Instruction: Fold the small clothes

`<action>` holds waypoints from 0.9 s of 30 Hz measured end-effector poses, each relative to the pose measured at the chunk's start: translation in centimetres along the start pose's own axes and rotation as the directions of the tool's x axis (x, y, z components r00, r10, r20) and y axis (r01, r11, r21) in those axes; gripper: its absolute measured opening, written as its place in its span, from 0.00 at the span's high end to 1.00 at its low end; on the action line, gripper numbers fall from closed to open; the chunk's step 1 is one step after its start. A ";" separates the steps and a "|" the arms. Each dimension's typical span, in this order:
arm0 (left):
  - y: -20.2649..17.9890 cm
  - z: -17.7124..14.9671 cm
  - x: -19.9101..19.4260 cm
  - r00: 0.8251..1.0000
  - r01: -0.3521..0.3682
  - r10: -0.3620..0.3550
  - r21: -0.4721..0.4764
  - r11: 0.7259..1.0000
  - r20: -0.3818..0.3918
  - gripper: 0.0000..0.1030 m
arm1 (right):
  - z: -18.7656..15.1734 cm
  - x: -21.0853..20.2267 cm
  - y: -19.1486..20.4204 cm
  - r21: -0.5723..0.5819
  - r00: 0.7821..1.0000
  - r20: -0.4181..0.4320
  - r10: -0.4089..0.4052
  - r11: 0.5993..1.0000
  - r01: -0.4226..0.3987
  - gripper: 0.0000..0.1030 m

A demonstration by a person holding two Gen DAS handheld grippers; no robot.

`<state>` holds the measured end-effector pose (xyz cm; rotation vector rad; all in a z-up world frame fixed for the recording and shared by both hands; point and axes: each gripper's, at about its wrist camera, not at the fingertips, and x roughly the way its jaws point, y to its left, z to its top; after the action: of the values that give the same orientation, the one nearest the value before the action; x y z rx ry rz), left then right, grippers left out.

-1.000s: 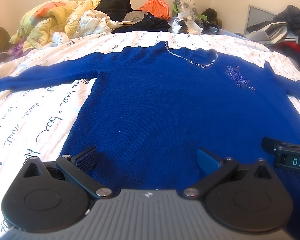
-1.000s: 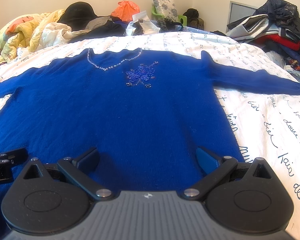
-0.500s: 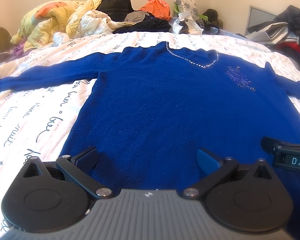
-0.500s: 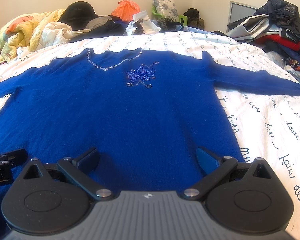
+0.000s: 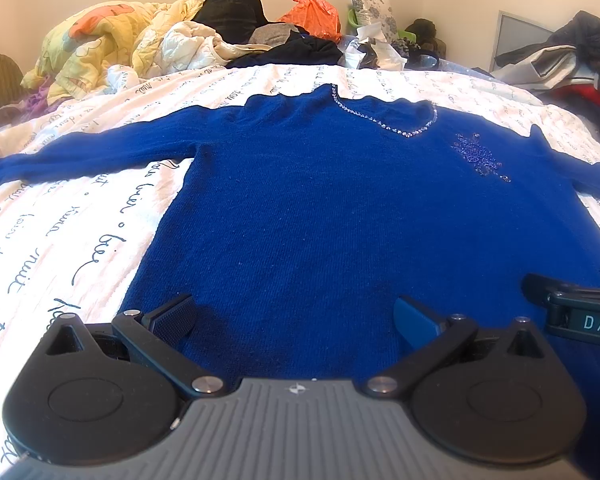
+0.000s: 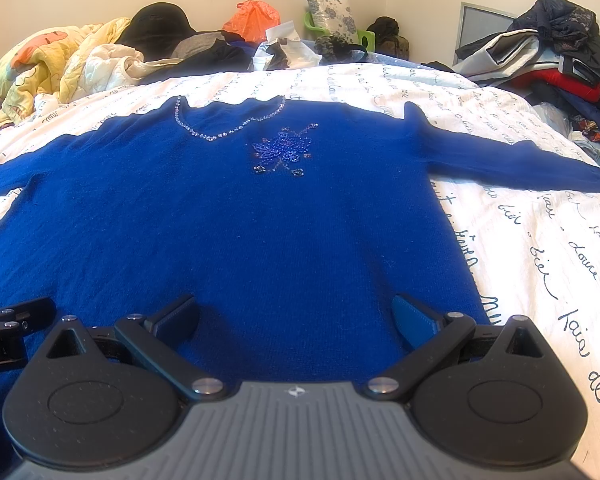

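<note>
A royal blue sweater (image 5: 340, 208) lies flat and face up on the bed, sleeves spread to both sides; it also shows in the right wrist view (image 6: 260, 220). It has a beaded neckline (image 6: 224, 130) and a sequin flower (image 6: 282, 150). My left gripper (image 5: 294, 320) is open and empty above the hem, near the sweater's left side. My right gripper (image 6: 296, 316) is open and empty above the hem, near its right side. Each gripper's edge shows in the other's view.
The white bedsheet (image 5: 60, 220) with black script lies under the sweater. A pile of quilts and clothes (image 5: 148, 40) lines the far edge of the bed. More clothes (image 6: 552, 60) are heaped at the right.
</note>
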<state>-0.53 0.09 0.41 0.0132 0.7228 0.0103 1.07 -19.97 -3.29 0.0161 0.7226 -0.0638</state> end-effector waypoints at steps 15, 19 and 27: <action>0.0 0.0 0.0 1.000 0.003 -0.003 0.003 1.000 0.001 0.00 | 3.2 -3.2 -1.1 -0.341 0.962 0.251 0.111 0.940 -0.020 0.00; 0.2 0.2 0.2 1.000 0.020 -0.020 0.011 1.000 0.001 0.00 | 5.0 -1.9 -3.8 -0.320 0.959 0.267 0.092 0.948 -0.002 0.00; 0.1 0.2 0.3 1.000 0.016 -0.016 0.010 1.000 0.003 0.00 | 12.4 4.3 -27.8 0.451 0.981 0.183 0.070 0.880 -0.147 0.00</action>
<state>-0.17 0.24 0.34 0.0169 0.7198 -0.0090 10.68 -48.37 3.37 0.5064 0.5280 -0.1273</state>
